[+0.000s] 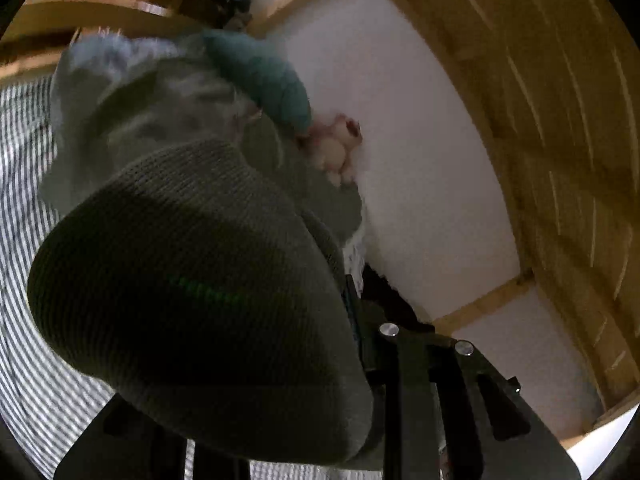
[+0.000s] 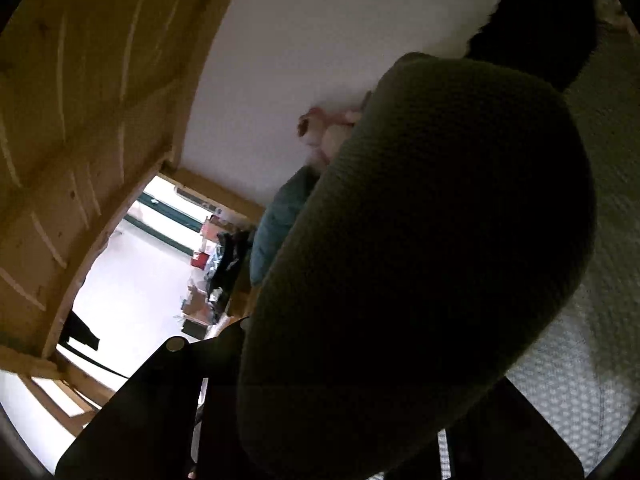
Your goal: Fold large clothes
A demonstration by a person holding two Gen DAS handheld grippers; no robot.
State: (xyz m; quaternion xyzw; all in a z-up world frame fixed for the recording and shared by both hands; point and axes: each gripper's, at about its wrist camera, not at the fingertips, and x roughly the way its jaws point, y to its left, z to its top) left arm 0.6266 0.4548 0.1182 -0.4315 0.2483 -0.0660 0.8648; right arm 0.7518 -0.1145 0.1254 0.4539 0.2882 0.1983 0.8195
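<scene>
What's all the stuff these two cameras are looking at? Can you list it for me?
Knitted garment: one, grey-green, draped close over both cameras.
Teal cloth: one, beyond the garment.
Soft toy: one, pinkish-cream, against the white wall.
Striped bedding: grey-white, left side of left view.
Wooden slats: light brown, overhead beside the wall.
Left gripper: black, jaws hidden by garment.
Right gripper: black, jaws hidden too.

Knit garment [image 1: 192,280] grey-green, fine ribbed weave. Bedsheet [image 1: 24,184] at 9 o'clock: grey-white stripes. Pillow [image 1: 264,76] at 12: teal. Plush toy [image 1: 336,148] cream-pink. Wall [image 1: 400,140] white. Wood frame [image 1: 560,120] at 2: honey-yellow.
</scene>
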